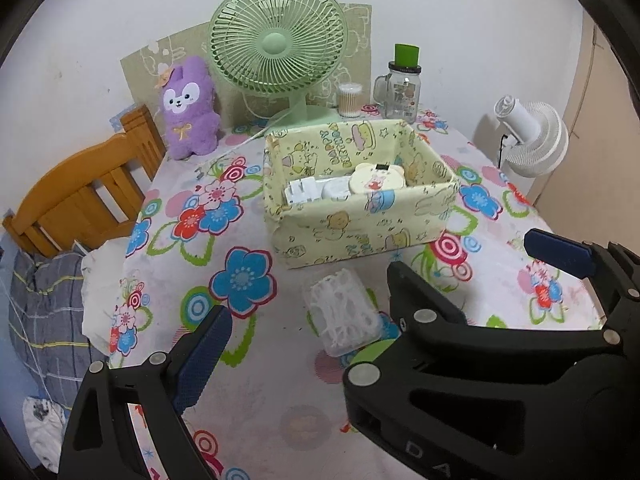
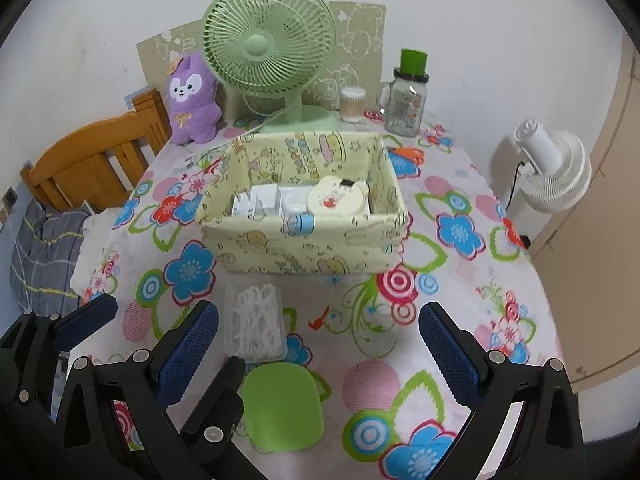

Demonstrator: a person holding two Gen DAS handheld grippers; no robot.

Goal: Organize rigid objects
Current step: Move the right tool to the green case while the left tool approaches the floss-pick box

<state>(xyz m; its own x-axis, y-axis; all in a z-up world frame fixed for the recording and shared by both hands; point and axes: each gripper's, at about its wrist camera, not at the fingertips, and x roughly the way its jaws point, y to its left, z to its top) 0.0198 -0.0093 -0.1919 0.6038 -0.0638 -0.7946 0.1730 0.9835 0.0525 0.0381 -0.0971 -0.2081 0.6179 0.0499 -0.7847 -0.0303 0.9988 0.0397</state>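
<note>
A clear plastic box of white floss picks [image 1: 340,312] [image 2: 254,320] lies on the flowered tablecloth in front of a yellow cartoon-print fabric basket [image 1: 360,236] [image 2: 304,248]. A flat green rounded item [image 2: 280,408] lies just nearer than the clear box. The basket holds a cream bear-shaped case [image 2: 338,200], a white round box and a white plug. My left gripper [image 1: 312,344] is open around the clear box without touching it. My right gripper [image 2: 320,336] is open and holds nothing. Its left finger [image 1: 440,360] crosses over and hides the left gripper's right finger.
A green desk fan [image 2: 268,48], a purple plush [image 2: 192,100], a cotton-swab tub [image 2: 352,104] and a green-capped glass jar [image 2: 406,100] line the back wall. A white fan [image 2: 556,168] stands off the right edge. A wooden chair back [image 2: 92,164] and bedding lie off the left edge.
</note>
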